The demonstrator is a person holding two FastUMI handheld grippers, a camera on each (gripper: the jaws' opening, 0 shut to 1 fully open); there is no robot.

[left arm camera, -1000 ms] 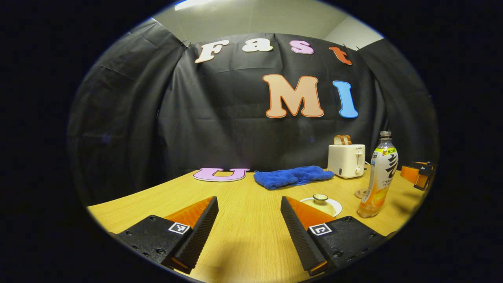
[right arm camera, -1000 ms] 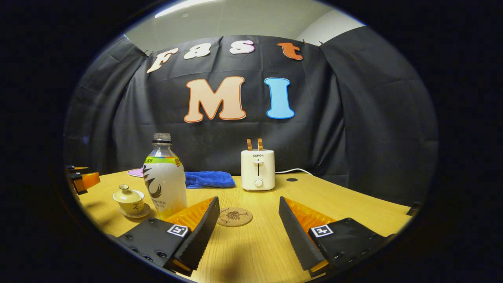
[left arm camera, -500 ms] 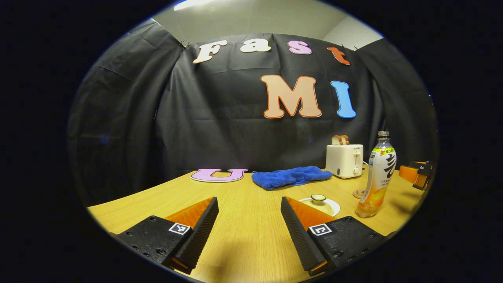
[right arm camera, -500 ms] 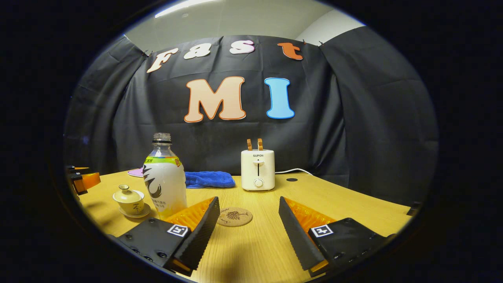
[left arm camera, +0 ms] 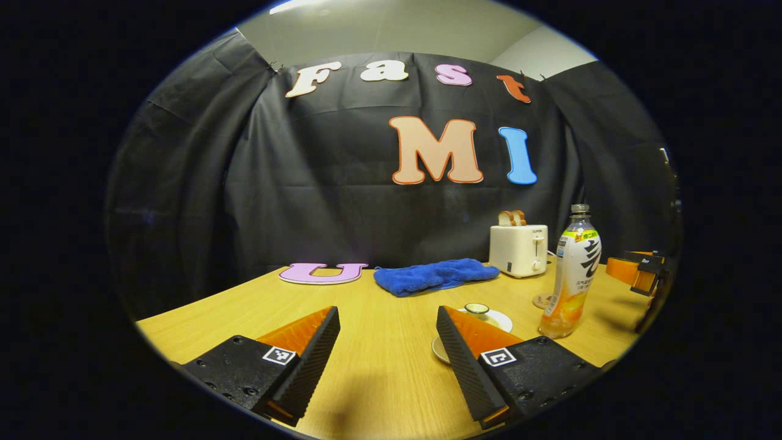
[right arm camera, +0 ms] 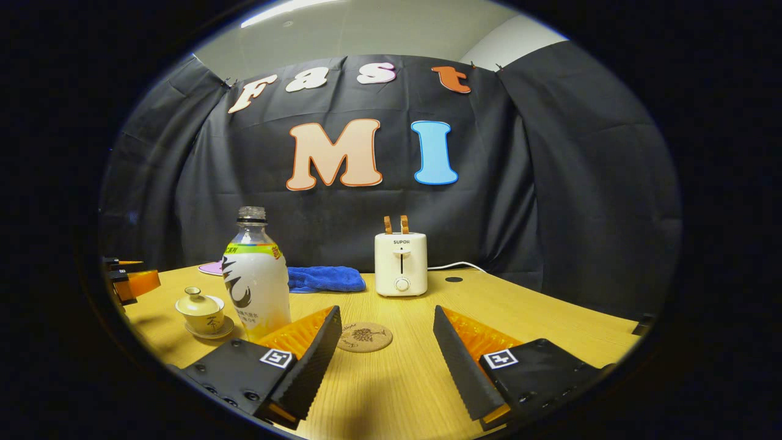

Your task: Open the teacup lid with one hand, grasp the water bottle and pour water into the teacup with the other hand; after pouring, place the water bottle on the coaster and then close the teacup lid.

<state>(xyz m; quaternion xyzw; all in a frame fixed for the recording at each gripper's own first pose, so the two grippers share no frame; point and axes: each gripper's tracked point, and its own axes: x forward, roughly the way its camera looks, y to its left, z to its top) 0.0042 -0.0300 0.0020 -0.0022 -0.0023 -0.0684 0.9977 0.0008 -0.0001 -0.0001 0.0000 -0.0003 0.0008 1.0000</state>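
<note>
A small pale teacup [right arm camera: 201, 315] with its lid [right arm camera: 198, 299] on sits on a saucer [right arm camera: 209, 333], left of the water bottle [right arm camera: 256, 282]. The uncapped bottle stands upright and holds orange liquid low down. A round cork coaster [right arm camera: 365, 337] lies on the table between the fingers of my right gripper [right arm camera: 386, 311], which is open and holds nothing. My left gripper [left arm camera: 387, 313] is open too. Its right finger partly hides the lidded teacup [left arm camera: 477, 309], and the bottle [left arm camera: 571, 275] stands farther right. The left gripper [right arm camera: 131, 282] also shows at the left edge of the right gripper view.
A white toaster [right arm camera: 401, 263] with two bread slices stands at the back of the wooden table [right arm camera: 550, 311], its cable running right. A folded blue cloth [left arm camera: 434, 275] lies beside it, and a small dark hole [right arm camera: 453, 279] marks the tabletop.
The left gripper has swung right, so the teacup, bottle and toaster slid left in its view and the saucer now reaches behind its right finger. The right gripper is still.
</note>
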